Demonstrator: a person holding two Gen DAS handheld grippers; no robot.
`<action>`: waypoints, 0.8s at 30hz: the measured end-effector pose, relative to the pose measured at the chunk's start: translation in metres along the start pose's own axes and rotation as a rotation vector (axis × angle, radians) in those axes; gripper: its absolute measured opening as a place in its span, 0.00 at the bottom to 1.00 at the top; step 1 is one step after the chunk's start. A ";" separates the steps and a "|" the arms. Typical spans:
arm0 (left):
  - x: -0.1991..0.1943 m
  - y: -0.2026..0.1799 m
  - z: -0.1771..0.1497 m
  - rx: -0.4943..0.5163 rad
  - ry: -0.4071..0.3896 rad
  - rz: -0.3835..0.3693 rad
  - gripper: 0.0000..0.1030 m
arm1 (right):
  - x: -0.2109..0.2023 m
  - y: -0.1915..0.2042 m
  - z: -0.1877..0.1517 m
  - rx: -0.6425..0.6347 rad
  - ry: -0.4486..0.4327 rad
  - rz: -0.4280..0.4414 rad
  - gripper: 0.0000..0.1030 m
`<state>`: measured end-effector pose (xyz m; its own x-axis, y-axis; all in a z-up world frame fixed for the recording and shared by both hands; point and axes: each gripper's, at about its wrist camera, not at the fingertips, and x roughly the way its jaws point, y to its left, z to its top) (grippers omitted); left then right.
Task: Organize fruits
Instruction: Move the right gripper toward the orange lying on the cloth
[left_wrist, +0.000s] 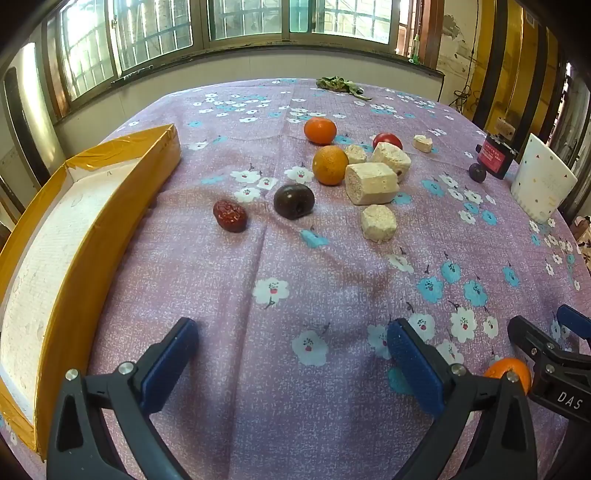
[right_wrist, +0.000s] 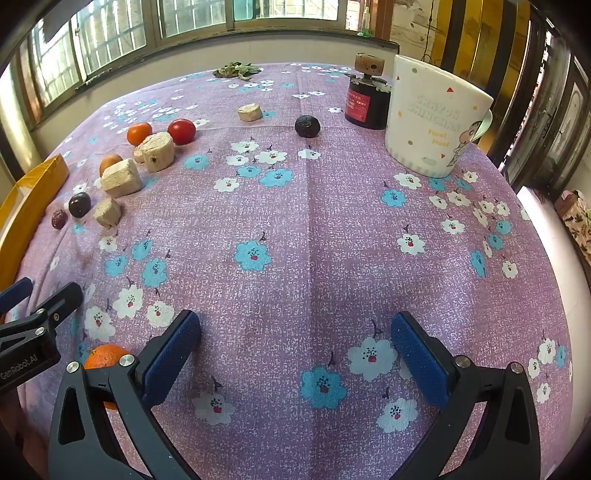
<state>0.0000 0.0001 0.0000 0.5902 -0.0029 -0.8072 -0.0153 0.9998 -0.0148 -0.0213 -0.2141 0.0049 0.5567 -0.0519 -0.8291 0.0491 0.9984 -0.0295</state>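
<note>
Both the left gripper (left_wrist: 291, 354) and the right gripper (right_wrist: 295, 350) hang wide apart, holding nothing. Judging by the layout, fruit goes into the yellow box (left_wrist: 92, 229) at nine o'clock. The red jujube (left_wrist: 229, 216) and dark plum (left_wrist: 294, 201) lie nearest it; approach low and squeeze gently. Pale foam blocks (left_wrist: 371, 182) crowd the oranges (left_wrist: 330, 165) at one o'clock; one tangerine (right_wrist: 105, 356) sits between the grippers.

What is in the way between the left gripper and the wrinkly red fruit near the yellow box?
Nothing visible. Only bare flowered cloth lies between the open left gripper and the red date. The box stands to the date's left, with no other item between them.
</note>
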 end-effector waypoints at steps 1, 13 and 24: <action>0.000 0.000 0.000 0.000 0.000 0.000 1.00 | 0.000 0.000 0.000 0.001 -0.002 0.001 1.00; 0.000 0.000 0.000 0.002 0.002 0.002 1.00 | 0.000 0.000 0.000 0.000 -0.001 0.000 1.00; 0.001 0.005 0.004 0.015 0.022 -0.001 1.00 | -0.003 0.002 0.005 -0.009 0.015 -0.037 1.00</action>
<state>0.0039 0.0047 0.0015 0.5725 -0.0043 -0.8199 -0.0026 1.0000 -0.0071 -0.0184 -0.2116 0.0099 0.5423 -0.0884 -0.8355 0.0619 0.9960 -0.0652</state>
